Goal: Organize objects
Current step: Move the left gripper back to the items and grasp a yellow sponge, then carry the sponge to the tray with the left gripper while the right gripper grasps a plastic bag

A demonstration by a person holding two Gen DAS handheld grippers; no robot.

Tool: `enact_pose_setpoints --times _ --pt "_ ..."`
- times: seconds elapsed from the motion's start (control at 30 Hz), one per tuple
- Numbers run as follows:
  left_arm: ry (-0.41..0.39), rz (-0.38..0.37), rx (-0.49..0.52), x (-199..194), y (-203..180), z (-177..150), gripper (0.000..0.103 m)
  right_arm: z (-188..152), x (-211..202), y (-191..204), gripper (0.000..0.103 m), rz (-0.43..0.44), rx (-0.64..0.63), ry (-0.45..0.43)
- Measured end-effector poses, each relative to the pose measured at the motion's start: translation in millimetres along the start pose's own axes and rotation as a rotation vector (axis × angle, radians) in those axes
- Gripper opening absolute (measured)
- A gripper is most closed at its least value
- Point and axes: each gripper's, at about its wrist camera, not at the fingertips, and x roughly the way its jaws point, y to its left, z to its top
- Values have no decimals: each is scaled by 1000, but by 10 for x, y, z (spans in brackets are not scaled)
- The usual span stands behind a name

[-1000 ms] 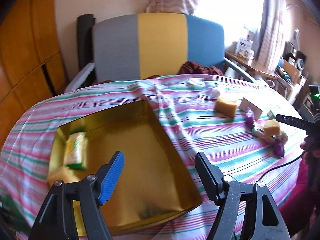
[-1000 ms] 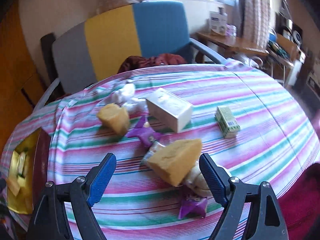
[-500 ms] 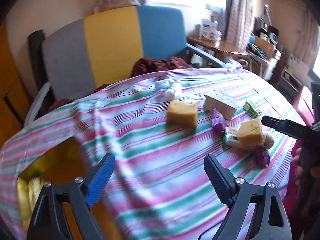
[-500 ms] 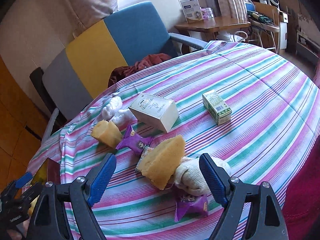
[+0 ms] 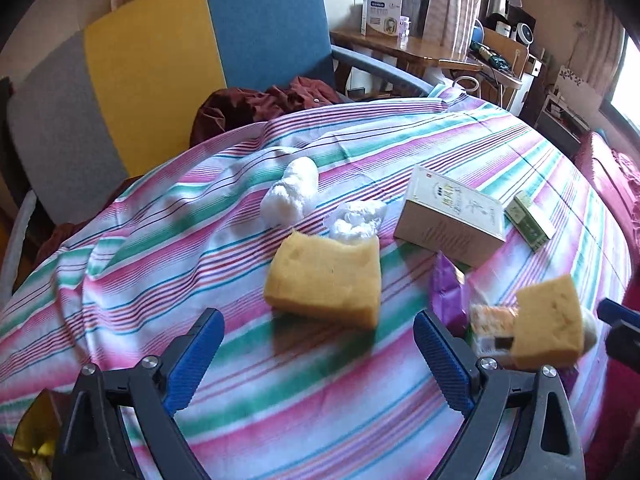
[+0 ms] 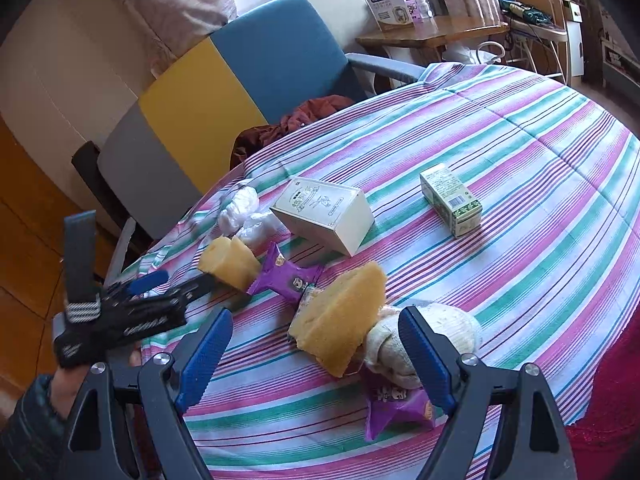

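1. Striped cloth in pink, green and white covers the table [image 5: 248,384] on which I am working.
2. My left gripper [image 5: 318,354] has just been opening; its blue fingers [image 5: 196,356] now stand wide apart with nothing between them, hovering above the cloth just short of a yellow sponge [image 5: 326,280].
3. My right gripper [image 6: 316,354] also has its fingers spread, gripping nothing. A second yellow sponge [image 6: 340,320] lies between and just beyond them, leaning against a rolled cream sock [image 6: 424,336].
4. Purple snack packets [image 6: 290,276] lie among the sponges, one [image 6: 396,404] under the sock.
5. A beige box [image 6: 326,216] and a small green box [image 6: 450,198] lie farther back, well apart from each other.
6. White crumpled wads [image 5: 292,194] sit behind the first sponge.
7. A gold tin corner [image 5: 34,432] shows at the left view's lower left edge.
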Motion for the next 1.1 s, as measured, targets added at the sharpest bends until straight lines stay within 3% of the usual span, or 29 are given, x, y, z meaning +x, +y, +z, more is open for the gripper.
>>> enact_pose_setpoints --times 0.2,0.23,0.27,0.33,0.43,0.7,0.9,1.1 --pt "5 14 36 302 -10 103 95 -5 27 17 87 1 -7 13" --pt "7 9 37 340 -5 103 90 -3 32 19 87 1 -7 13" --pt "18 -5 35 372 -2 110 73 -5 31 18 87 0 -8 13" --pt "20 -36 14 347 18 99 69 -7 35 23 87 -6 -10 13" --pt "-7 -59 -10 125 50 40 68 -16 27 40 87 -17 -21 11" --pt "-83 -30 -52 -825 294 -309 69 9 -5 276 87 -19 -95 42" --pt "-151 -14 -168 -1427 709 -725 69 197 56 948 86 36 -308 47" --pt "-178 47 -272 -1806 1086 -1283 69 487 566 1466 78 8 -462 56"
